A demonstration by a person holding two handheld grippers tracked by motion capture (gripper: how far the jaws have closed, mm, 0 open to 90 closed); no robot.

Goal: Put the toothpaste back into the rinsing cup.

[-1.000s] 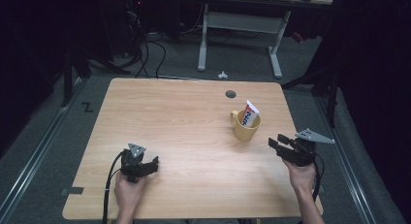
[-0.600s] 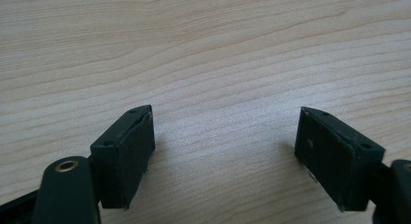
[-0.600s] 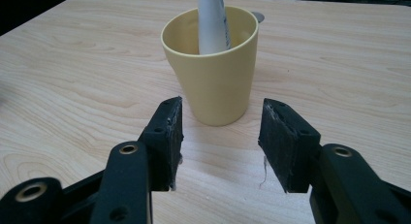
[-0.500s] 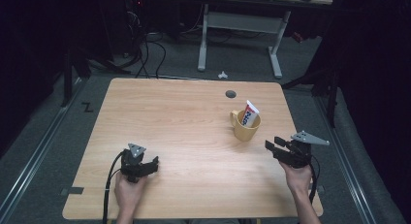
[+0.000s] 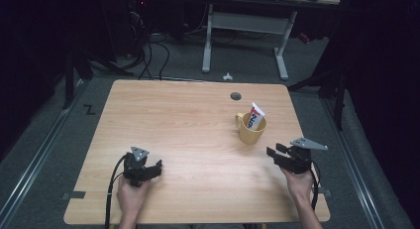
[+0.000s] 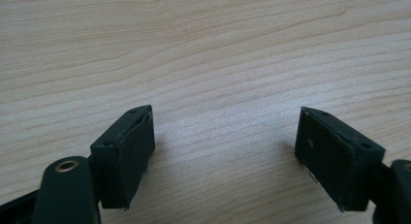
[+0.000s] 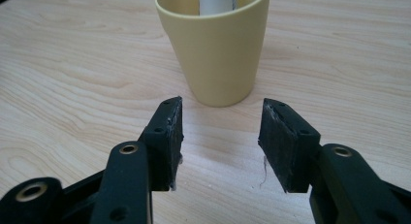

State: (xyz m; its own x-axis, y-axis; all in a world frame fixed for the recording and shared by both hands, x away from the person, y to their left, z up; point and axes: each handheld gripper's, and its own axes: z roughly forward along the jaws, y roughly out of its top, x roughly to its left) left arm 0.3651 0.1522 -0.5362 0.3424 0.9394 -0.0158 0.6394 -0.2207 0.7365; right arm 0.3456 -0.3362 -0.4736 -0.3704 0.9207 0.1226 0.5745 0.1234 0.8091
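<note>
On the left, our left gripper (image 5: 157, 165) rests low on the bare wooden counter (image 5: 178, 120), its fingers (image 6: 127, 153) wide apart with nothing between them. Further right, the yellow mug (image 5: 250, 129) stands upright, a toothpaste tube (image 5: 255, 116) leaning inside it. Our right gripper (image 5: 273, 153) sits just beside the mug, its fingers (image 7: 167, 139) half apart and empty, aimed at the wall. We judge the mug light, stiff and smooth, likely plastic; its wall looks wider than this gap, so we take the rim or handle.
</note>
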